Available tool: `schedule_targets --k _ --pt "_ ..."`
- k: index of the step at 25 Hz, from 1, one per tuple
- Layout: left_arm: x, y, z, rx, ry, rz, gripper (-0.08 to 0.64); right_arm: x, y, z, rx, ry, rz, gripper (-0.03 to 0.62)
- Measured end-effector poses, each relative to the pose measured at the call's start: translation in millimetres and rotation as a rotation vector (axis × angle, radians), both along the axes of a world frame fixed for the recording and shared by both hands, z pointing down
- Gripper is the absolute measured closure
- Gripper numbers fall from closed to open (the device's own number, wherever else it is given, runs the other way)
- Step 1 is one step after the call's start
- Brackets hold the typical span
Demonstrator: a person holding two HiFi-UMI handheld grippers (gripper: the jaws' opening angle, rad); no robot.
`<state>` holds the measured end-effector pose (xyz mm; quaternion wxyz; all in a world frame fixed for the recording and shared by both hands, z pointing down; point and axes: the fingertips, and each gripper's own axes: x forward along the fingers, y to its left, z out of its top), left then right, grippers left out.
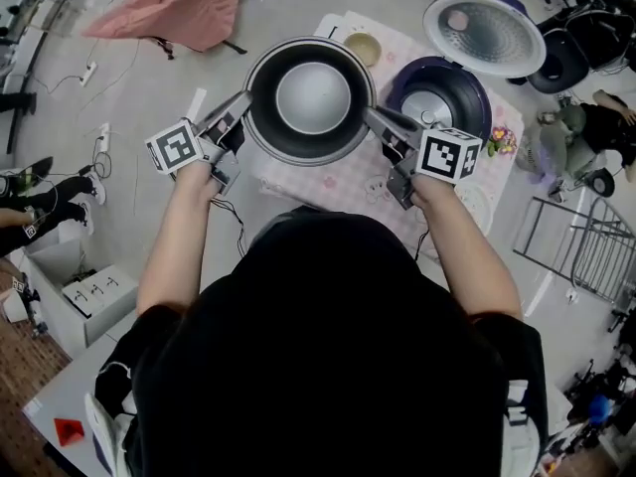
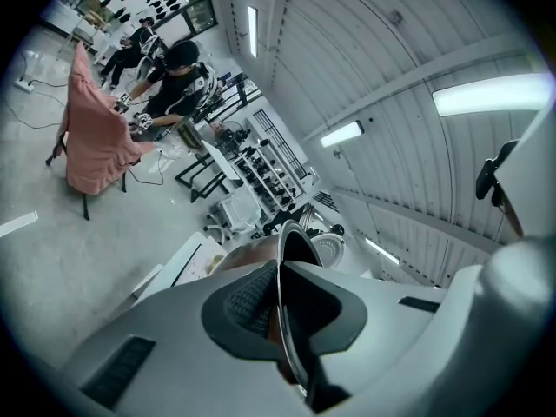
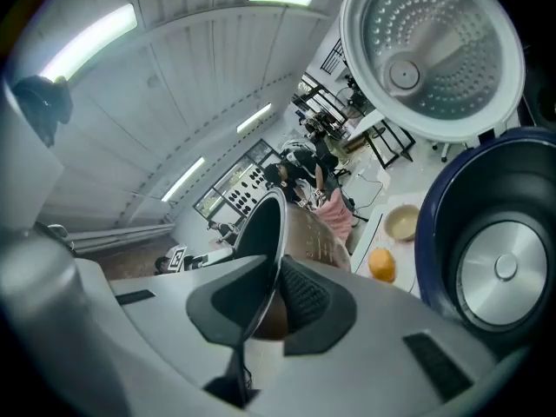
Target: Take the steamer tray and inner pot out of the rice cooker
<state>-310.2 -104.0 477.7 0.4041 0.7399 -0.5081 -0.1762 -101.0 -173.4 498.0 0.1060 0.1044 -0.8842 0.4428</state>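
The inner pot (image 1: pixel 311 97), dark with a pale grey bottom, hangs between my two grippers over the table, left of the rice cooker (image 1: pixel 475 87). My left gripper (image 1: pixel 245 104) is shut on the pot's left rim and my right gripper (image 1: pixel 371 117) on its right rim. In the left gripper view the thin rim (image 2: pixel 292 233) runs between the pads of the left gripper (image 2: pixel 280 318). The right gripper (image 3: pixel 265 307) pinches the rim too, with the pot's coppery wall (image 3: pixel 317 233) beyond it. The cooker (image 3: pixel 452 233) stands open and dark blue, its lid (image 1: pixel 484 33) raised.
The table wears a pink checked cloth (image 1: pixel 343 182). A small bowl (image 1: pixel 363 48) and an orange thing (image 3: pixel 380 265) sit on it behind the pot. A pink-draped chair (image 1: pixel 184 8) stands at back left, a wire rack (image 1: pixel 581 251) at right, boxes (image 1: pixel 84 291) at left.
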Motion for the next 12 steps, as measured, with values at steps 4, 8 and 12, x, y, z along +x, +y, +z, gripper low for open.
schedule_targets --k 4,8,12 --pt "-15.9 34.6 40.1 -0.101 0.050 -0.056 0.523 -16.5 23.0 33.1 -0.046 0.037 -0.040 0.541" --pt "-26.1 63.6 79.7 -0.190 0.096 -0.091 0.523 -24.1 47.4 71.9 -0.079 0.106 -0.062 0.538" --pt "-19.3 69.8 103.1 -0.185 0.105 -0.045 0.523 -22.8 58.0 97.3 -0.113 0.138 -0.063 0.538"
